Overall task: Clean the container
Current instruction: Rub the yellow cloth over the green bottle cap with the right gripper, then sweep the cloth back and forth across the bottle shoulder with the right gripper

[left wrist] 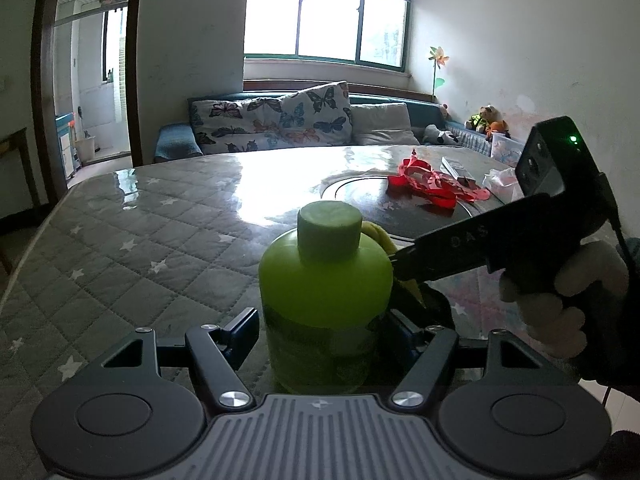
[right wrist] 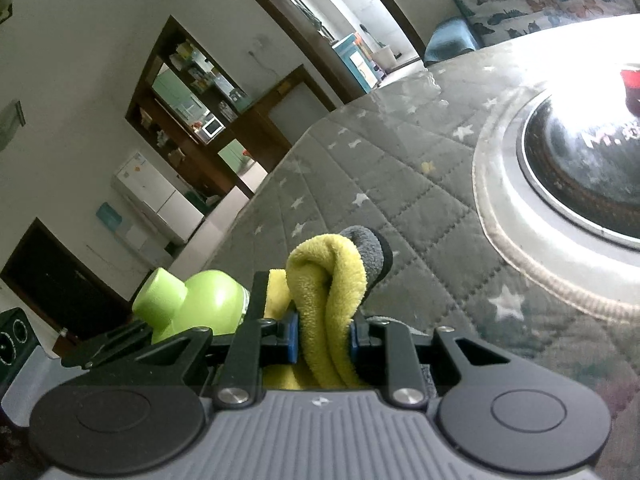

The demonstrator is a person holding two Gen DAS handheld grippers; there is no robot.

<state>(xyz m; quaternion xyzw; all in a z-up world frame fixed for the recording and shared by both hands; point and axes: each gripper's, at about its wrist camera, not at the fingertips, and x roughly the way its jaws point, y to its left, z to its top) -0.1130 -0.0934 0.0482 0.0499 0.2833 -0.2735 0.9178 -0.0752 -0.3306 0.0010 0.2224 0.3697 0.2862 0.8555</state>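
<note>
Letters "DAS" mark the right tool [right wrist: 322, 340] pinching yellow cloth [right wrist: 328, 300]; left tool [left wrist: 320, 336] clamps green bottle [left wrist: 324, 280].

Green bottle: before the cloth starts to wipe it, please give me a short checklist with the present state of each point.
1. Left gripper closed on the green bottle: ok, pads at both sides.
2. Bottle upright on the table: ok.
3. Cap on: ok.
4. Right gripper closed on the yellow cloth: ok, cloth pinched between blue pads.
5. Cloth touching the bottle: cannot tell; it sits beside the bottle's shoulder.
6. Red item far from the work: ok.
</note>
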